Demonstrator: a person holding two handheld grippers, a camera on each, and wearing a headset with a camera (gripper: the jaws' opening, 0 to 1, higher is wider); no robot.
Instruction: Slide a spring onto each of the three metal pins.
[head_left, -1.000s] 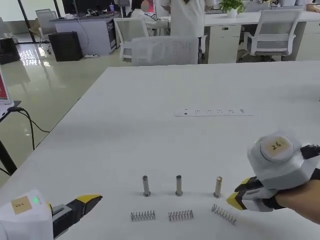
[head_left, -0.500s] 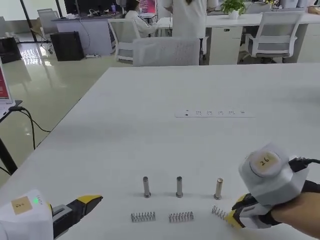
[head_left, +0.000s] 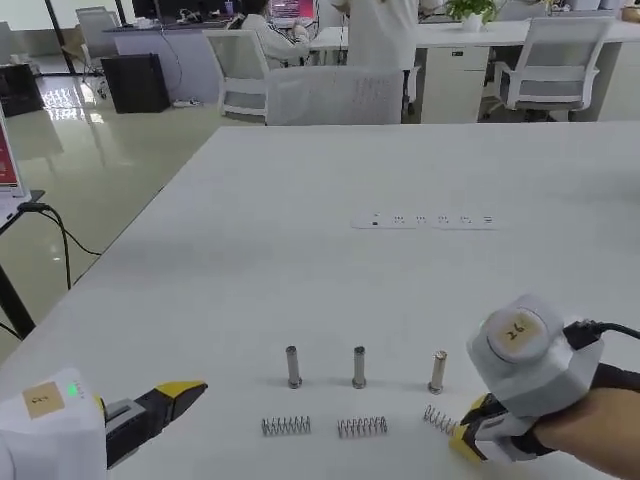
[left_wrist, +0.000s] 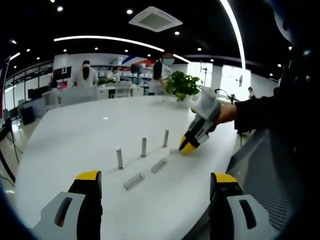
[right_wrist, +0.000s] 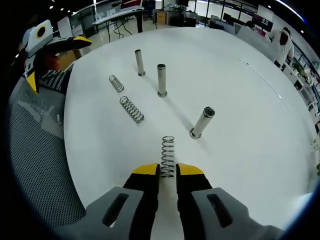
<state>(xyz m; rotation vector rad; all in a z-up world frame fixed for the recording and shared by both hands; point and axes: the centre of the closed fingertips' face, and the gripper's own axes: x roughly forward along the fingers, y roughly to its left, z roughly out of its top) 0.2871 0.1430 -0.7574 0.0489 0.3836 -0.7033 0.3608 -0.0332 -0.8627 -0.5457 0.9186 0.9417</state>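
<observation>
Right gripper (right_wrist: 167, 171): sticker (head_left: 515, 329) reads "26". Jaws narrow, pinching the near end of right spring (right_wrist: 168, 150), which lies flat on table (head_left: 300, 250) beside right pin (right_wrist: 202, 122). Left gripper (left_wrist: 155, 176): jaws wide, empty.

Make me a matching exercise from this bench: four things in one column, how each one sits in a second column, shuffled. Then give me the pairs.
Column one:
1. left gripper
2. right gripper
3. middle pin
4. middle spring

Column two:
A. lying flat on the table, untouched
B. jaws wide apart, nothing between them
C. standing upright, no spring on it
D. jaws narrow, the end of the right spring between them

Pairs: 1-B, 2-D, 3-C, 4-A
</observation>
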